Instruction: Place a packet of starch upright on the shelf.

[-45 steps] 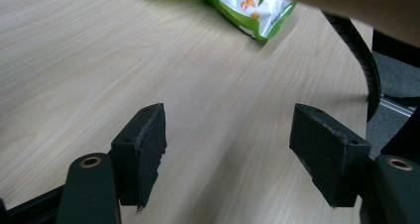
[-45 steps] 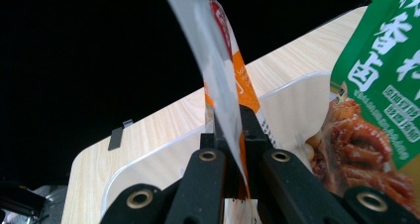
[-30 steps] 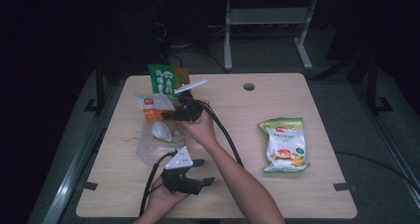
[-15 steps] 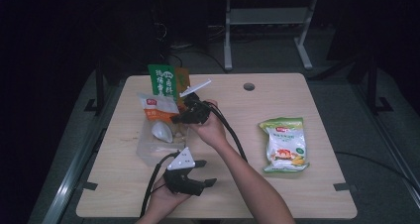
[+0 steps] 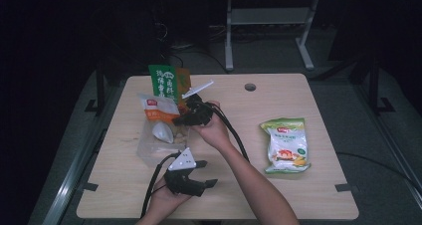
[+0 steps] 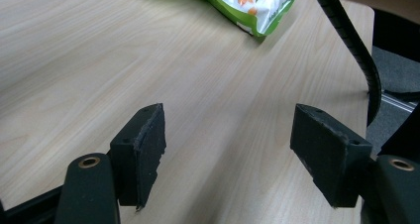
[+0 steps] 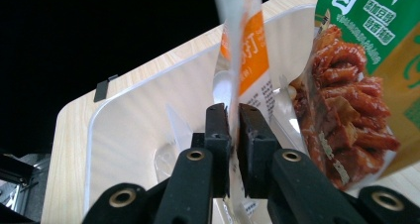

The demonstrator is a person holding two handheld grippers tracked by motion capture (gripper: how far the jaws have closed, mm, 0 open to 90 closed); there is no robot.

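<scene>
I have the right gripper clamped on the orange-and-white packet, which hangs upright between its fingers over the clear bin. I'd say I'm placing it; releasing probably comes next. My left gripper idles wide open, holding nothing.

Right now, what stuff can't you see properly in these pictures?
- Right gripper view: the orange-and-white packet is cut off at the top edge, and the black fingers cover its lower part.
- Left gripper view: the green snack bag is cut off by the top edge.
- High view: the packets' print is too small to read.
</scene>
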